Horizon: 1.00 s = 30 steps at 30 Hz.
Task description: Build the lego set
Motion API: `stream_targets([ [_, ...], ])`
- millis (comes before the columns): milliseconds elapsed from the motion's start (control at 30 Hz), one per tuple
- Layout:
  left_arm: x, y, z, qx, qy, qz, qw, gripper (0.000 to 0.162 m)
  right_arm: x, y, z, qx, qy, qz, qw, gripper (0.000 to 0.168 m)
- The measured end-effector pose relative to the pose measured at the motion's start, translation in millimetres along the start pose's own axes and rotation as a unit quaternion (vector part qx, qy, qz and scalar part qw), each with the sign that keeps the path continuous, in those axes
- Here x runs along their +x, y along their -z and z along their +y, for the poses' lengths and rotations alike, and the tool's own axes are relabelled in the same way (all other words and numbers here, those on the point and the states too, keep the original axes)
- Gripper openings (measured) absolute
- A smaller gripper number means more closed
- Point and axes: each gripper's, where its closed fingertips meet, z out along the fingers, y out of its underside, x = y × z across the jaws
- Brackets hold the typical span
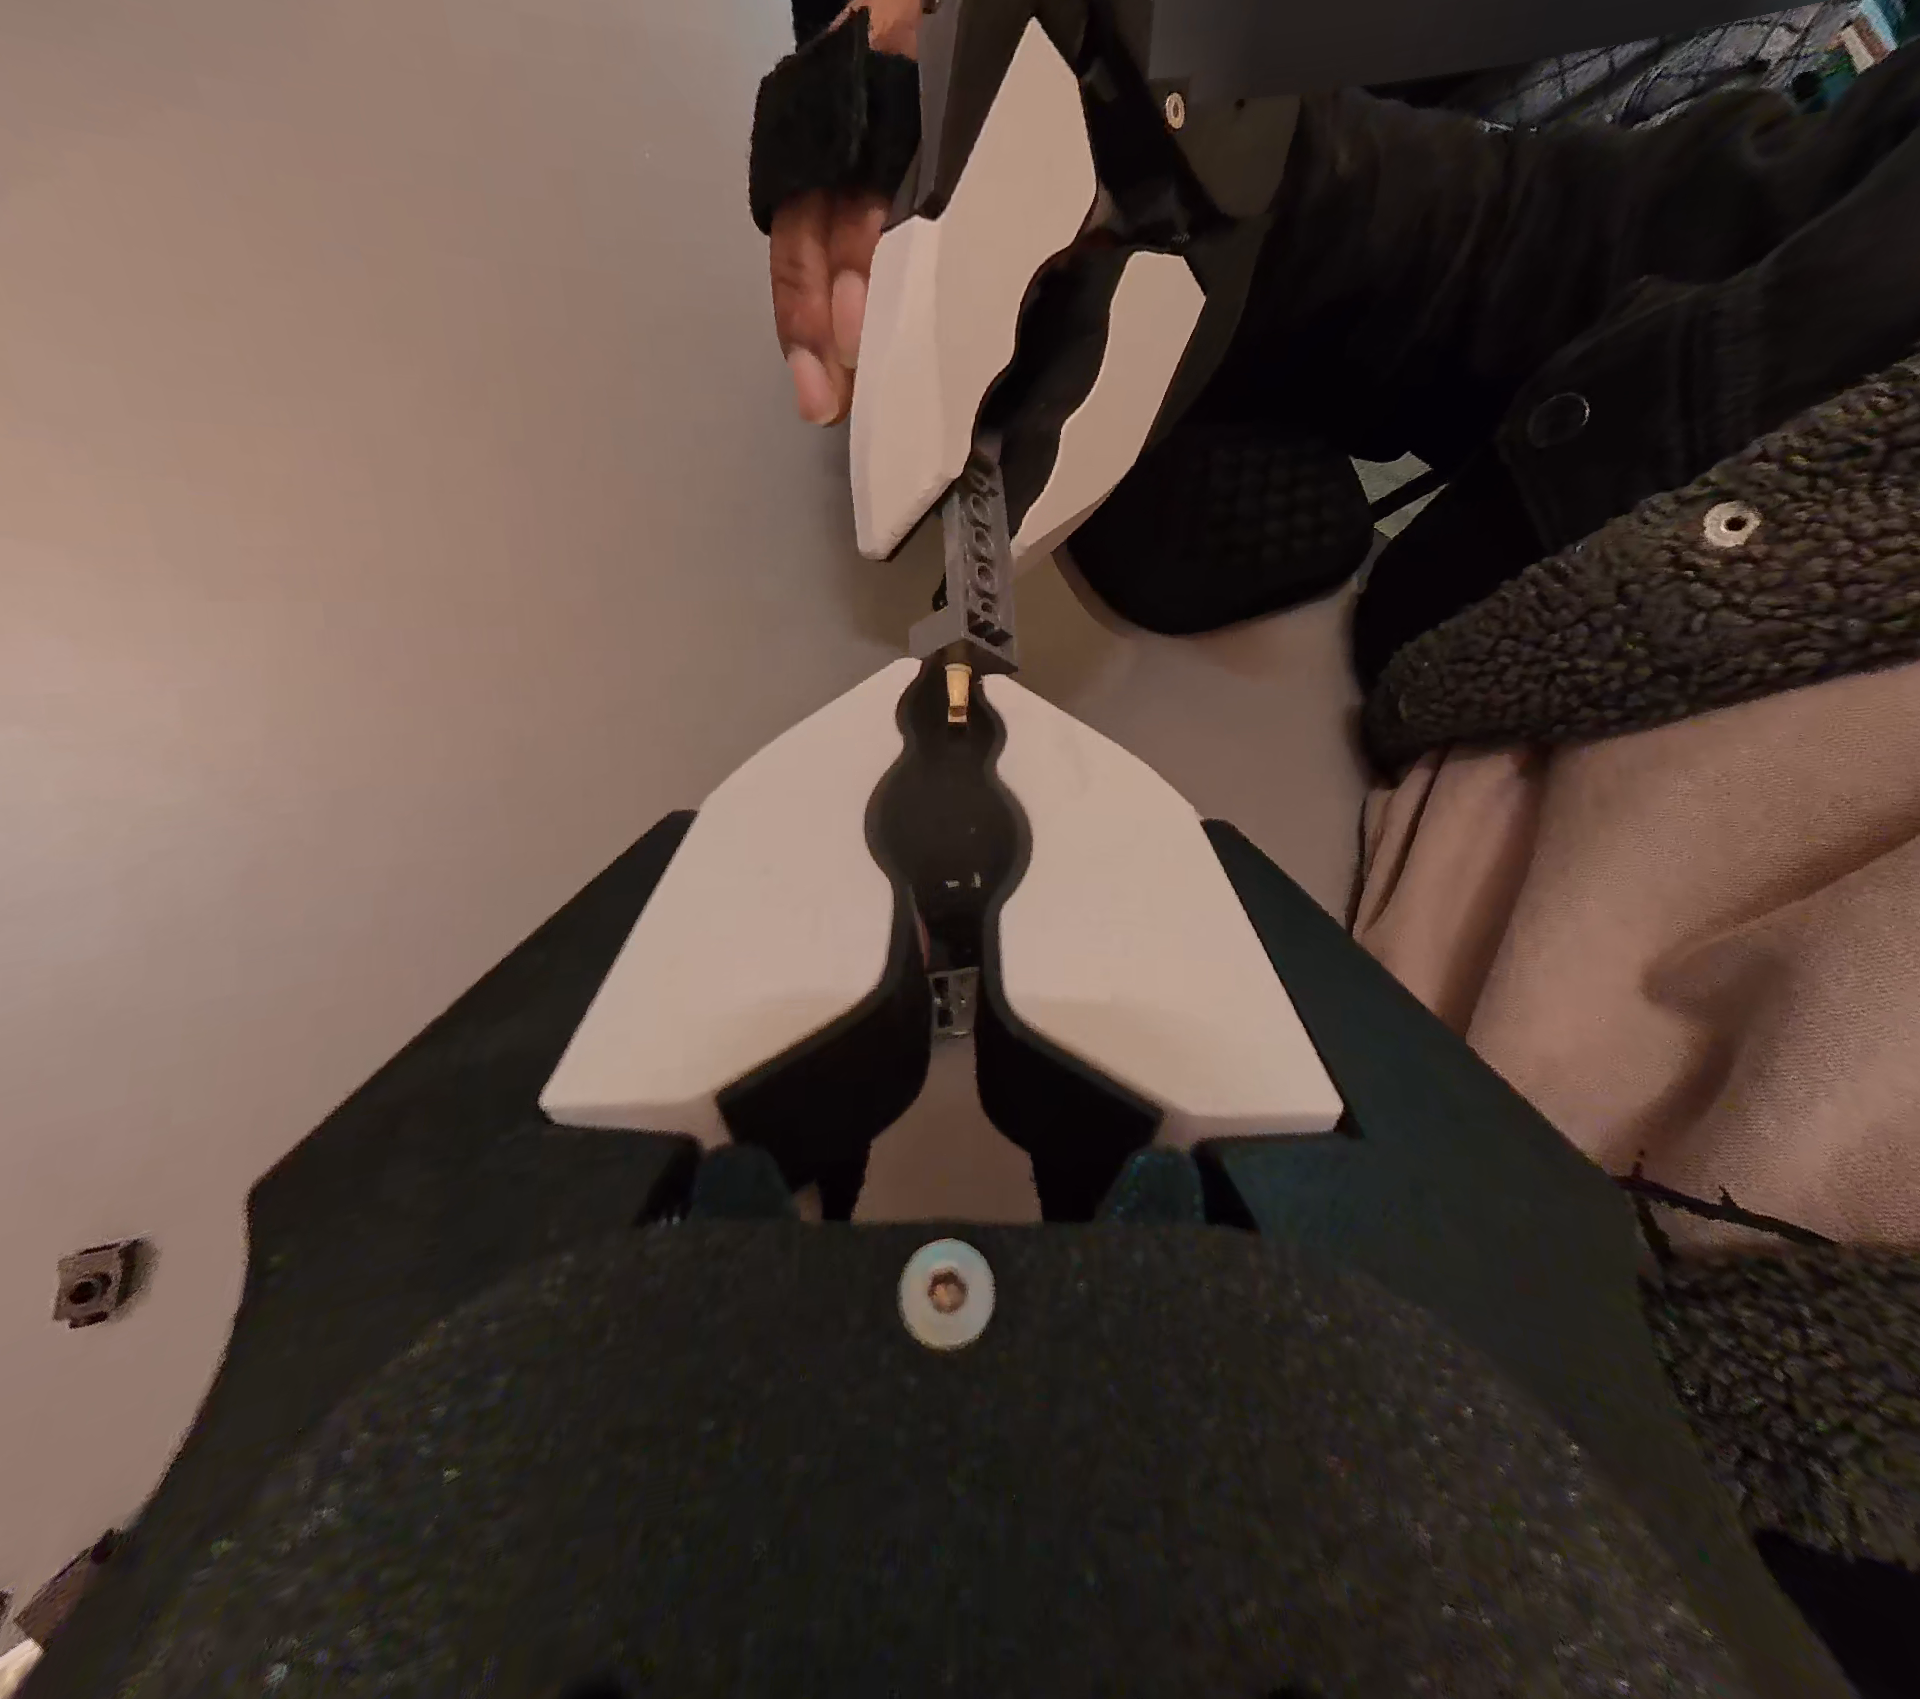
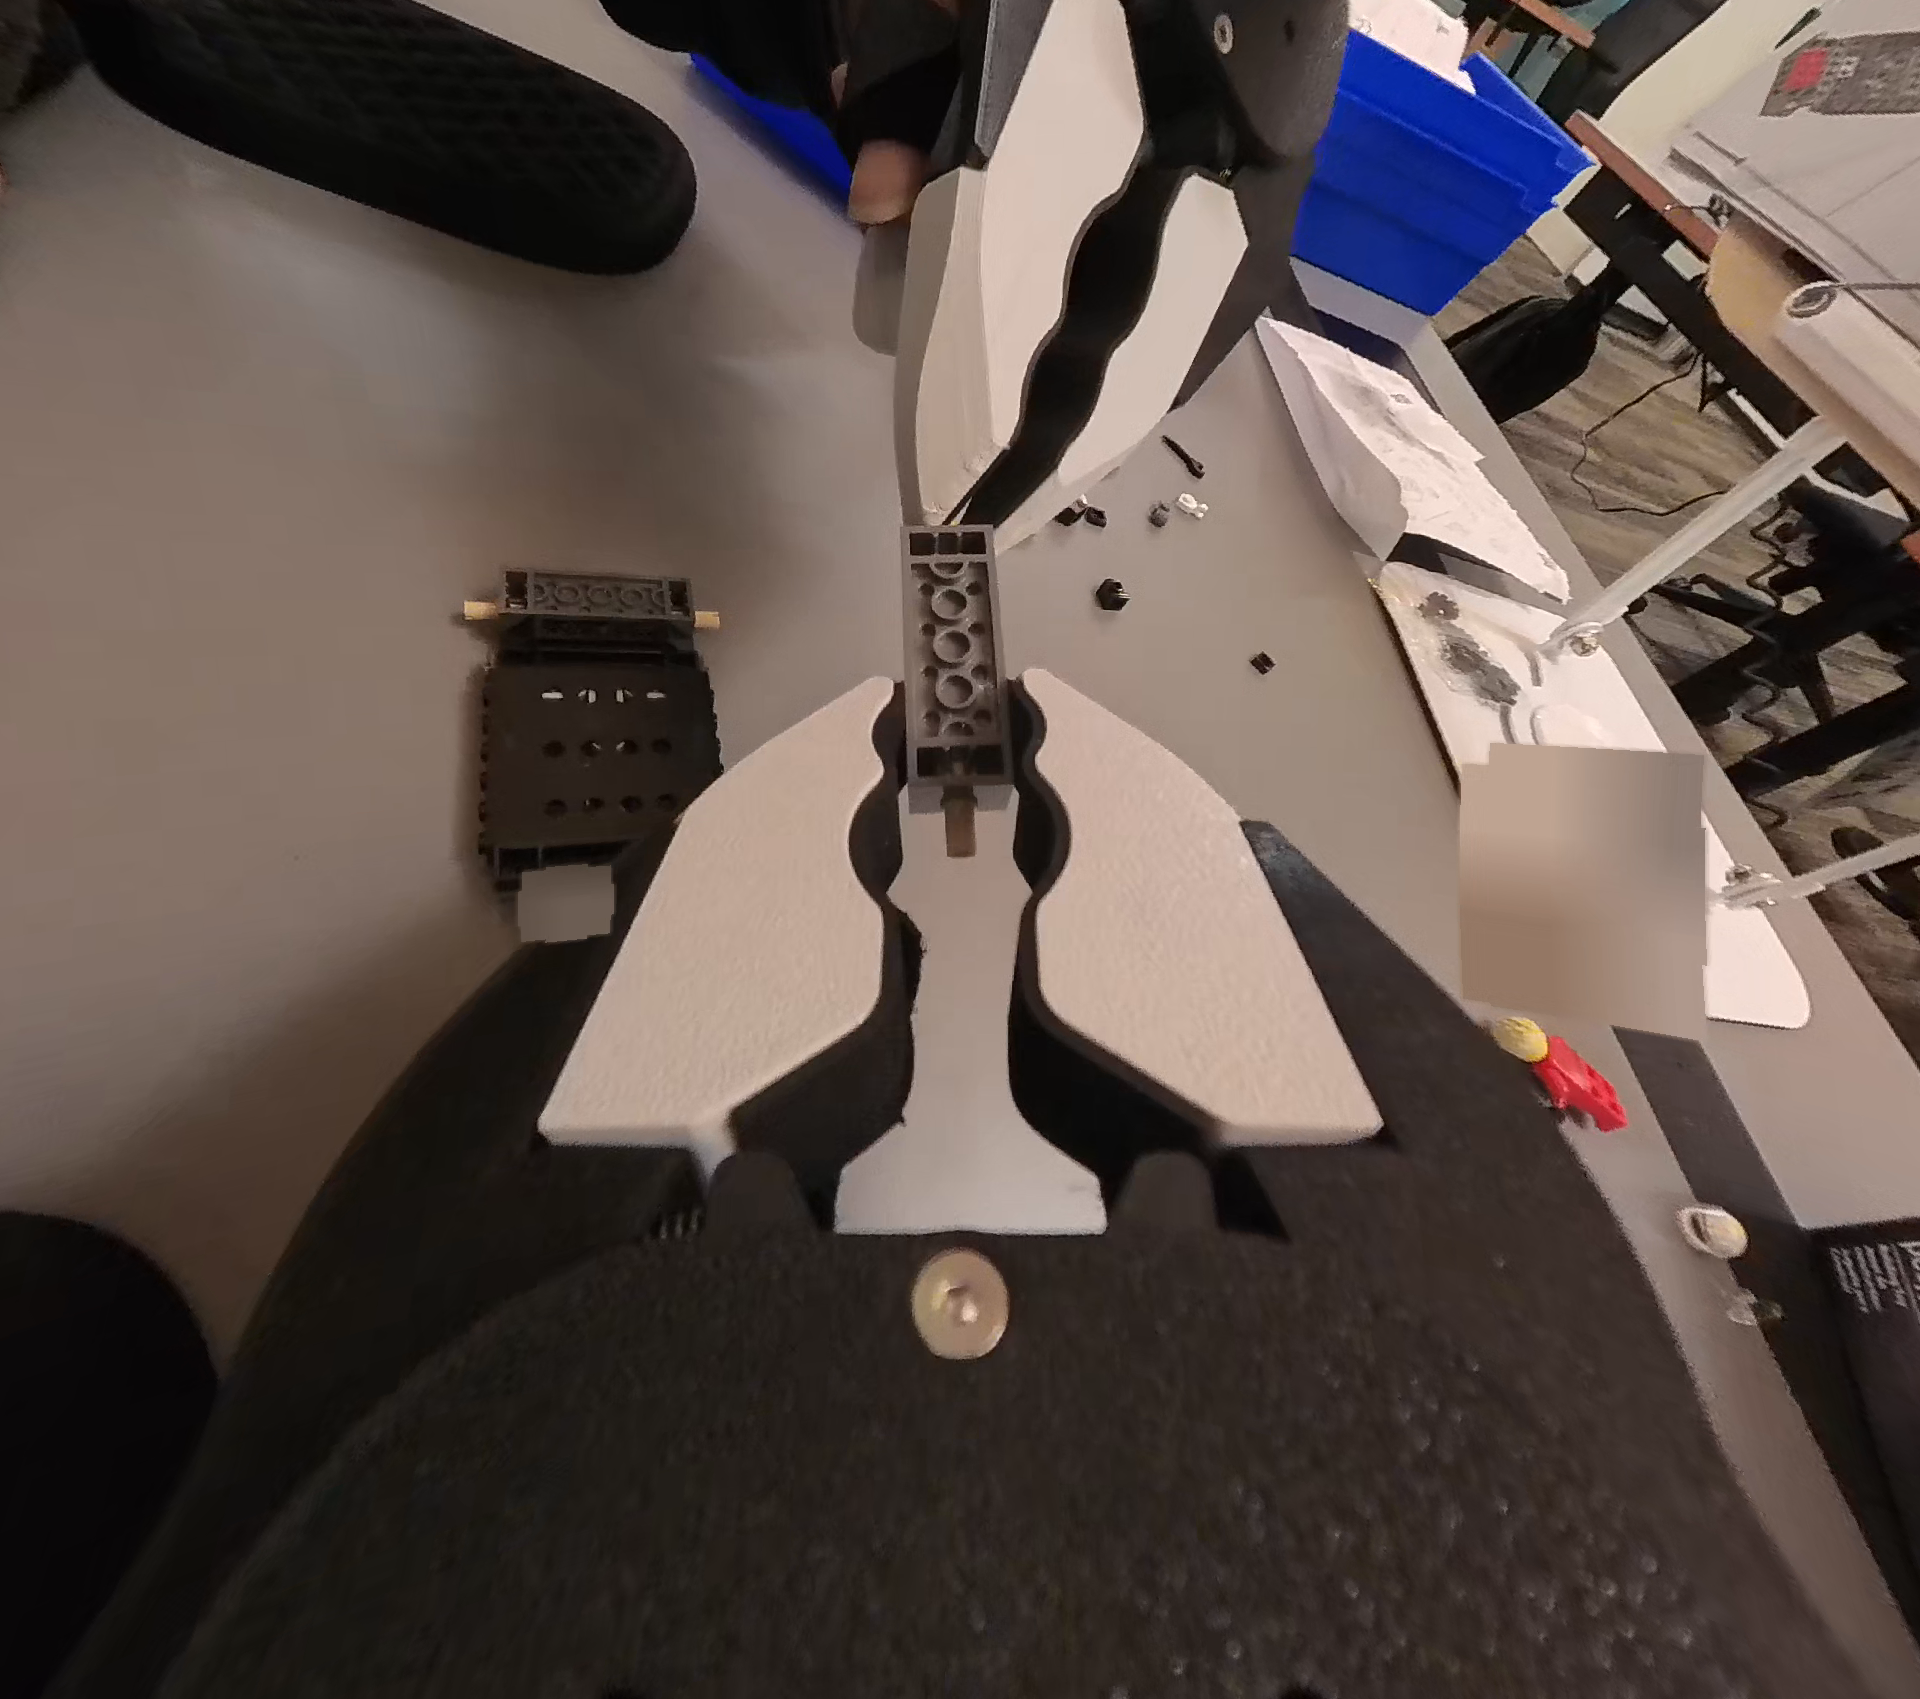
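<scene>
- Right gripper (image 2: 958,714) clamps the dark grey holed plastic lego beam (image 2: 954,673), long axis toward 12 o'clock.
- Left gripper (image 1: 954,693) pinches a small tan peg (image 1: 954,699), meeting the beam's end at 12 o'clock.

You have a dark grey brick (image 2: 954,673) with a tan pin (image 1: 954,700), white-faced, black-framed claws (image 2: 956,719), a black perforated assembly (image 2: 594,740) on the grey worktop (image 2: 312,506), blue bins (image 2: 1423,195), and a red-and-yellow minifigure (image 2: 1564,1078).
</scene>
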Motion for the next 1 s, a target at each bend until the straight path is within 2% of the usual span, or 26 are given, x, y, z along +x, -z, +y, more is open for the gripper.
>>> stream_targets([
  [100,-0.5,6.5,-7.1,0.03,-0.035,-0.019,0.999,0.006,4.3,-0.8,-1.8,0.011,-0.033,0.003,0.999,0.017],
  [200,-1.5,9.7,-9.8,0.055,-0.106,-0.074,0.99,0.028,5.4,-2.3,3.2,0.005,-0.071,-0.005,0.997,0.017],
  [300,1.1,4.4,-6.4,0.062,-0.165,-0.122,0.977,0.034,-1.2,-6.1,0.0,0.007,-0.123,-0.041,0.992,0.017],
  [367,2.0,-0.6,-3.2,0.061,-0.182,-0.144,0.971,0.031,-7.4,-10.3,-2.3,0.002,-0.13,-0.056,0.99,0.017],
  [433,0.6,-3.2,2.0,0.052,-0.193,-0.164,0.966,0.017,-12.5,-13.4,-5.9,0.0,-0.125,-0.063,0.99,0.017],
  [600,8.5,2.5,7.8,0.081,-0.175,-0.172,0.966,0.017,-18.6,-17.2,-15.1,0.008,-0.123,-0.073,0.99,0.017],
  [767,4.5,11.2,20.8,0.152,-0.098,-0.144,0.973,0.018,-15.9,-25.8,-12.7,-0.01,-0.127,-0.05,0.991,0.022],
  [833,3.1,11.7,27.4,0.168,-0.107,-0.144,0.969,0.018,-21.3,-31.4,-12.3,-0.016,-0.14,-0.058,0.988,0.024],
  [1000,2.4,8.8,38.2,0.152,-0.129,-0.138,0.97,0.018,-29.3,-42.9,-6.4,-0.051,-0.137,-0.05,0.988,0.018],
])
